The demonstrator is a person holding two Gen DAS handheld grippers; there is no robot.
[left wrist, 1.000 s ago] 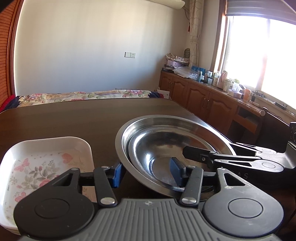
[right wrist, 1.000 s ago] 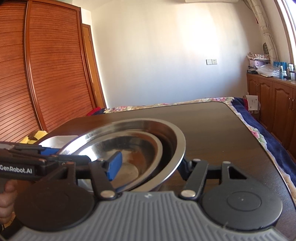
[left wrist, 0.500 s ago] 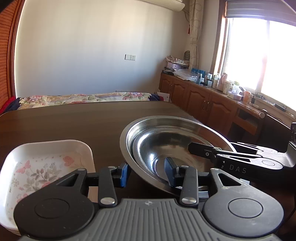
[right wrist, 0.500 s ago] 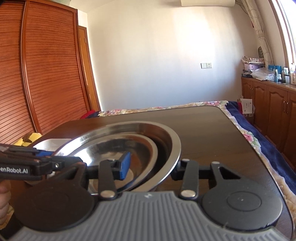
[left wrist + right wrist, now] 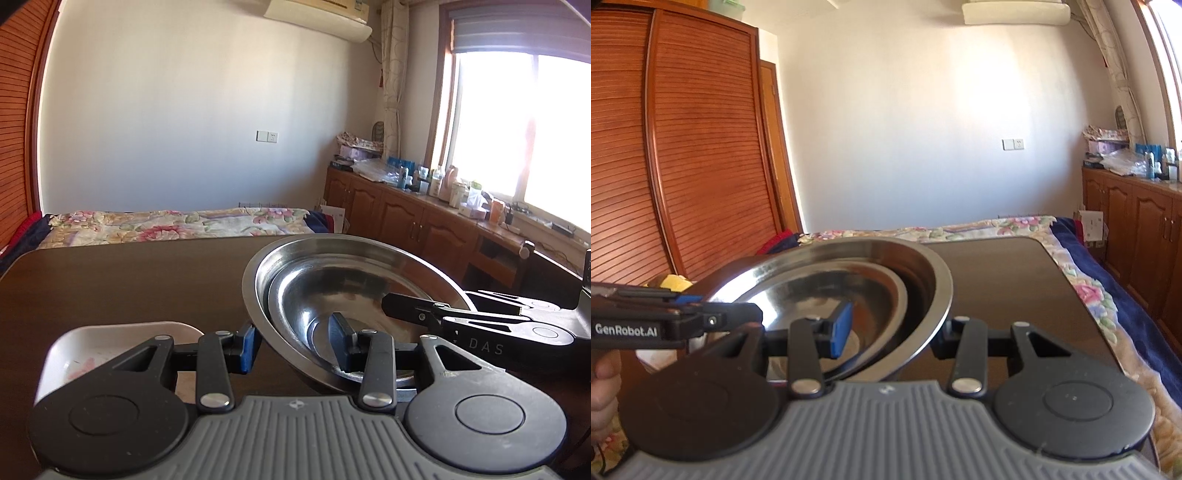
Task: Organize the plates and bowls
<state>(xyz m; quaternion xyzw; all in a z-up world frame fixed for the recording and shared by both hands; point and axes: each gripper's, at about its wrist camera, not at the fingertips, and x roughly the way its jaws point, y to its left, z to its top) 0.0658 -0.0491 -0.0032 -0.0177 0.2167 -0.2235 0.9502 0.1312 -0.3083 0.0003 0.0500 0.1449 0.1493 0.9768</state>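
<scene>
Two nested steel bowls [image 5: 343,284] are held up above the dark table. A smaller bowl [image 5: 332,295] sits inside the large one. My left gripper [image 5: 295,343] is shut on the near-left rim, one pad outside and one inside. My right gripper [image 5: 894,332] is shut on the opposite rim of the same bowls [image 5: 857,273]. A white floral dish [image 5: 110,343] lies on the table below my left gripper, mostly hidden. Each gripper shows in the other's view.
The dark wooden table [image 5: 129,280] stretches ahead with a floral bedspread [image 5: 177,221] beyond its far edge. Wooden cabinets [image 5: 424,221] with clutter run along the right under the window. A louvred wardrobe [image 5: 683,155] stands on the left.
Both grippers have closed on the bowl rims and lifted the nested bowls up off the table. The white dish has sunk lower in the left view.
</scene>
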